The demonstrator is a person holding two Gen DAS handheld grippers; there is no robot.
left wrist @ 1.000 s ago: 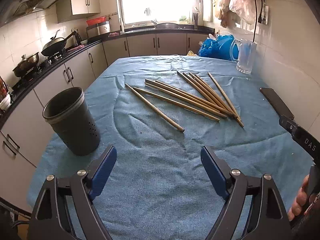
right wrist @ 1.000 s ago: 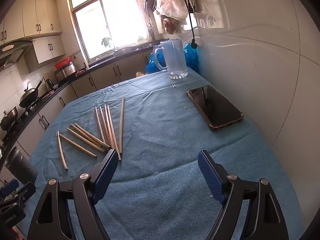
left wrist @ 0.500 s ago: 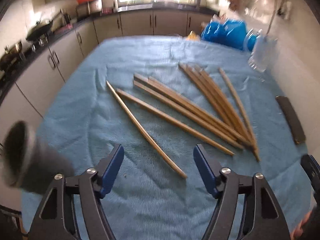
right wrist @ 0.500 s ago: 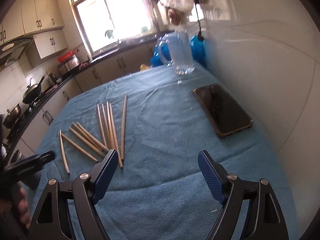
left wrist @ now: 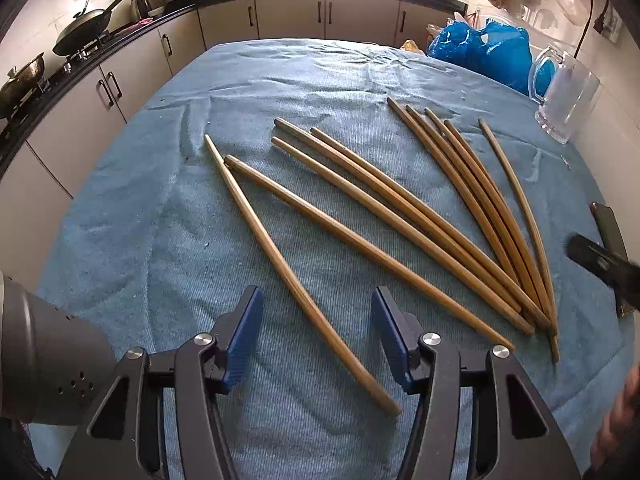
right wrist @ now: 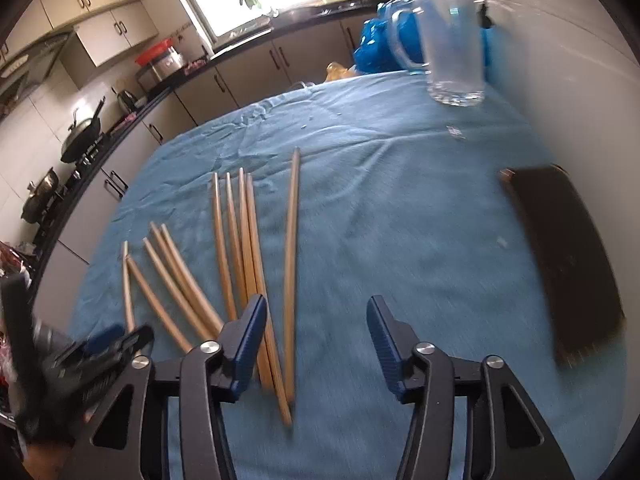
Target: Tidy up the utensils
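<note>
On the worktop (left wrist: 140, 216), under a blue cloth, ten wooden chopsticks (left wrist: 360, 216) lying loose in a fan, thin ends converging toward the near right. In the left wrist view, left gripper (left wrist: 316, 332) low over the cloth, blue-padded fingers (left wrist: 244, 328) half spread after just closing in, astride the near end of the leftmost chopstick (left wrist: 280, 256); no pad seen pressing on it, wood clear of both sides. Only here: grey perforated holder (left wrist: 44, 364) at the near left edge, sharply seen, plus a dark part of the other tool (left wrist: 600, 260) at the right edge and a bit of a hand (left wrist: 620, 420) below it. In the right wrist view, motion-blurred, right gripper (right wrist: 316, 340) likewise half spread, having just narrowed, with bare cloth between the fingers (right wrist: 384, 340); rightmost chopstick (right wrist: 291, 264) and the bundle's tips just beside the left finger, partly hidden behind it, contact not clear. Only here in full: dark phone (right wrist: 568, 260) flat on the right side, near the wall; in the left view just a sliver of it. Left tool seen blurred at the near left corner. In both views: glass jug (right wrist: 452, 40) at the far right, blue plastic bag (left wrist: 484, 52) behind it, kitchen cabinets and stove with pans (left wrist: 84, 28) along the far left.
</note>
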